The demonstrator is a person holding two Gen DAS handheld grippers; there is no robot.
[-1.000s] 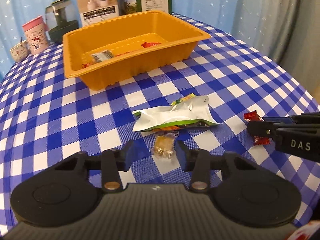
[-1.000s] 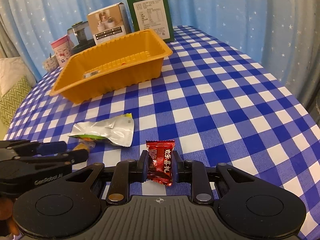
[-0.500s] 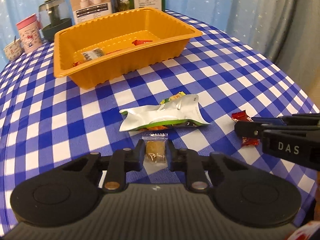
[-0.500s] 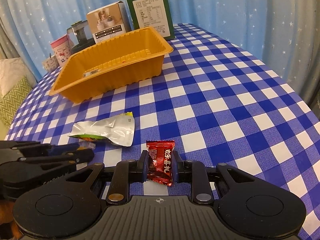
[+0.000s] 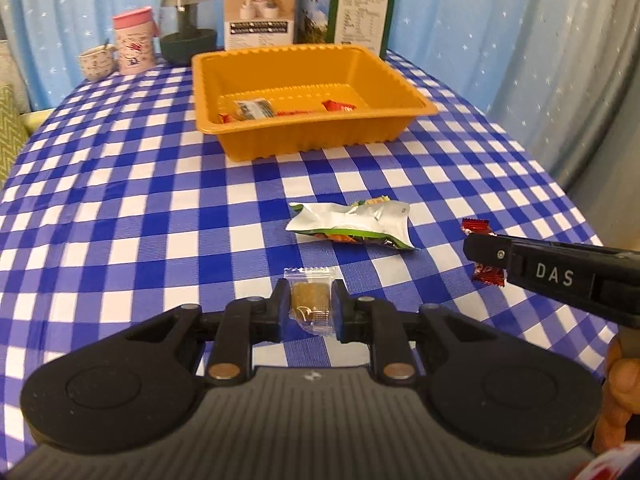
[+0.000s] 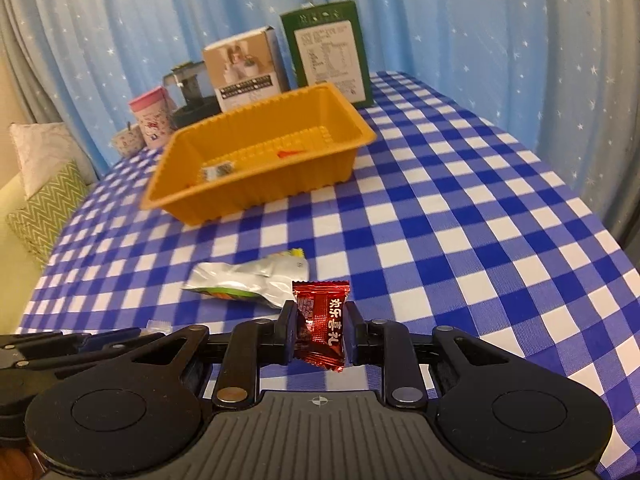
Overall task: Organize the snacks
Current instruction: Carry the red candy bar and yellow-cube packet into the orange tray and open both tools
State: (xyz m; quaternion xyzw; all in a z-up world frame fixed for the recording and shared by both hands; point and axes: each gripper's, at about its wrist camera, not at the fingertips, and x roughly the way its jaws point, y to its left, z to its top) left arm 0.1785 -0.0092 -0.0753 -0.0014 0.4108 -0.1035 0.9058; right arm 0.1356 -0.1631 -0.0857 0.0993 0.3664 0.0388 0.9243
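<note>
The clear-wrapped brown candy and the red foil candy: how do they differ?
The clear-wrapped brown candy shows its brown block through a transparent wrapper; the red foil candy is opaque, with printed characters. The left gripper holds the brown one, the right gripper the red one. Both are clamped upright above the checked tablecloth.

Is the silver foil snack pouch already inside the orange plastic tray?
No, the silver foil snack pouch lies on the blue checked tablecloth, well short of the orange plastic tray.
</note>
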